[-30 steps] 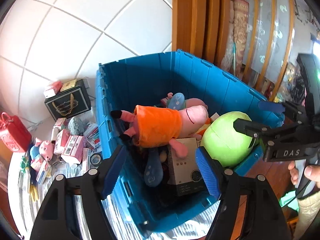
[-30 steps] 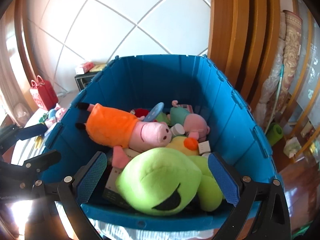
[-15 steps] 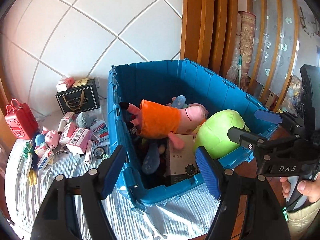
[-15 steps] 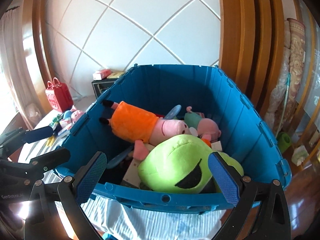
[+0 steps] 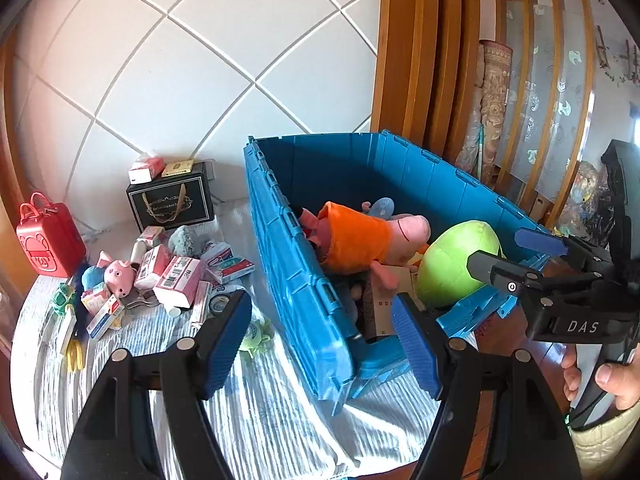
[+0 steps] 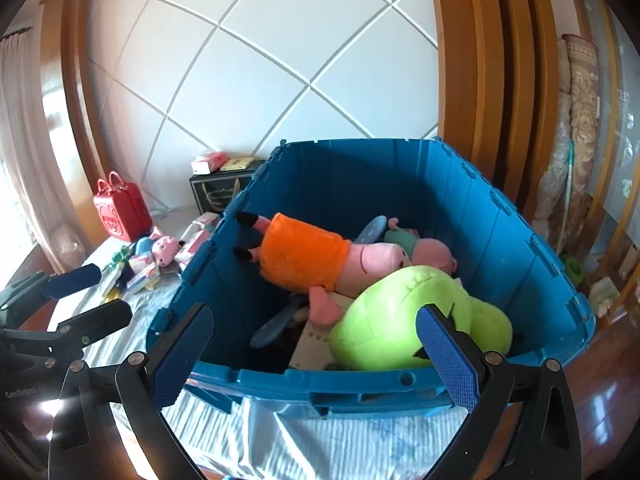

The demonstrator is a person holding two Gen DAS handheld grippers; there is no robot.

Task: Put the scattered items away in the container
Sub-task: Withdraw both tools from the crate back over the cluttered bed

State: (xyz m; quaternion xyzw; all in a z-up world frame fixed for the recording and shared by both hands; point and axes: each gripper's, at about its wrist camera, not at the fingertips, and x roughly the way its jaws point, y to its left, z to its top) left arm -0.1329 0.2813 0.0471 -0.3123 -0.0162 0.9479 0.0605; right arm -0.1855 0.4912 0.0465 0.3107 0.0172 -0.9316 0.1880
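White padded wall panels with diagonal seams fill the background, with wooden posts at the upper right of both views. Below them a striped pale cloth covers the surface. On it stands a blue crate, right of centre in the left wrist view and filling the middle of the right wrist view. Inside it a pink plush pig in an orange dress lies across other toys, its snout toward a big green plush at the crate's near right corner; a smaller pig in green lies behind them. Scattered things lie on the cloth at the left of the crate: a small pink pig toy, several pink and white boxes, a red case at the far left, and a black gift box against the wall. The left gripper hangs above the crate's near corner, jaws wide apart with nothing between them. The right gripper sits over the crate's near rim, jaws likewise spread and empty. A hand holds its handle at the lower right of the left wrist view.
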